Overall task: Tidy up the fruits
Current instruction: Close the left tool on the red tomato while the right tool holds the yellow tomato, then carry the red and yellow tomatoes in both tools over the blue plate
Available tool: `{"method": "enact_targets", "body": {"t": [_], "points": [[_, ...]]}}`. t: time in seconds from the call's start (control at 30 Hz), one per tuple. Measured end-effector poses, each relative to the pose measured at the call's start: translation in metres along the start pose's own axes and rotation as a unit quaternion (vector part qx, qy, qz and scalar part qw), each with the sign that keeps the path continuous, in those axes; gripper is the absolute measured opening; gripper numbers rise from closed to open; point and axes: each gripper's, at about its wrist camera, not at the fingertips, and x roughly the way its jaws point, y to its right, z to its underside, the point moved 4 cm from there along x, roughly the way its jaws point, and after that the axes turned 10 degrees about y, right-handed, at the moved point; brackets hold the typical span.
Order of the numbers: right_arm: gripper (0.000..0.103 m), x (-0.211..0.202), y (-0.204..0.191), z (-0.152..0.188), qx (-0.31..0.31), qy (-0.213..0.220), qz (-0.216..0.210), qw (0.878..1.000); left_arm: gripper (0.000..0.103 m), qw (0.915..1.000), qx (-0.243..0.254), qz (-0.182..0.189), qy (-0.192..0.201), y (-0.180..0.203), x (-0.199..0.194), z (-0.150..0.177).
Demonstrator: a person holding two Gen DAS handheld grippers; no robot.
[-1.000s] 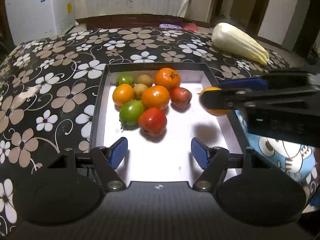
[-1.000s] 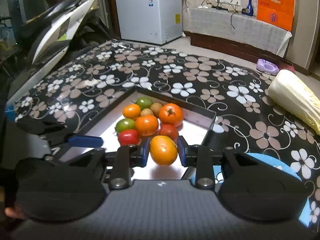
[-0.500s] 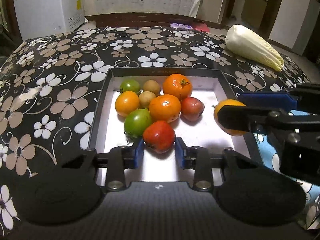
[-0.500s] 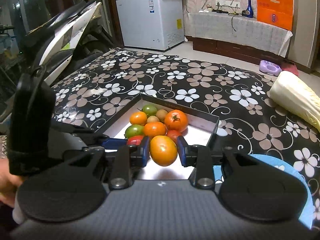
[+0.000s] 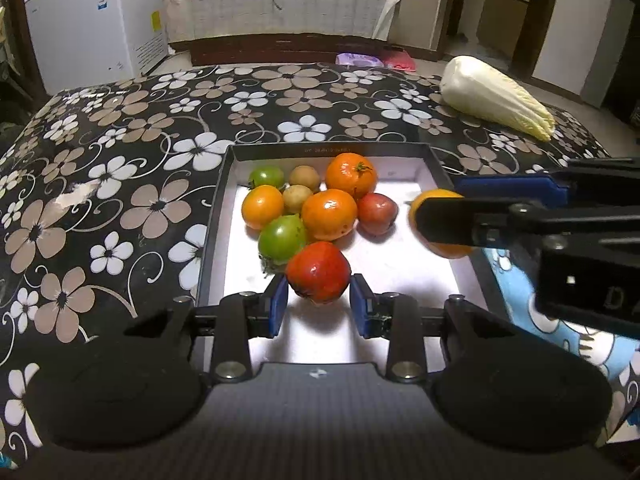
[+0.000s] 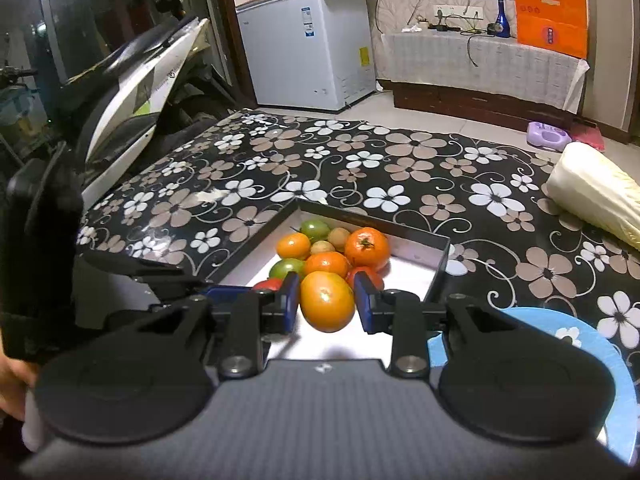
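Fruit cluster in the box (image 5: 214, 240) on the table (image 5: 120, 184).
The fruits (image 5: 320, 208) sit bunched in the box's far-left part. A cabbage (image 5: 496, 100) lies well apart at the table's far right. A plate (image 6: 560, 332) rests just right of the box. Behind the table stand a freezer (image 5: 92, 28) and a shelf (image 5: 288, 12).

Bare tray floor (image 5: 400, 272) right of fruit cluster (image 5: 320, 208); cabbage (image 5: 496, 98) well apart.
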Motion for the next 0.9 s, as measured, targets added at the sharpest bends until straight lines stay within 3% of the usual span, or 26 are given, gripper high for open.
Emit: {"method": "enact_targets", "body": {"t": [0.9], "points": [[0.033, -0.015, -0.001, -0.006, 0.010, 0.023, -0.014, 1.000, 0.039, 0.9997, 0.008, 0.009, 0.021, 0.016, -0.014, -0.008]]}}
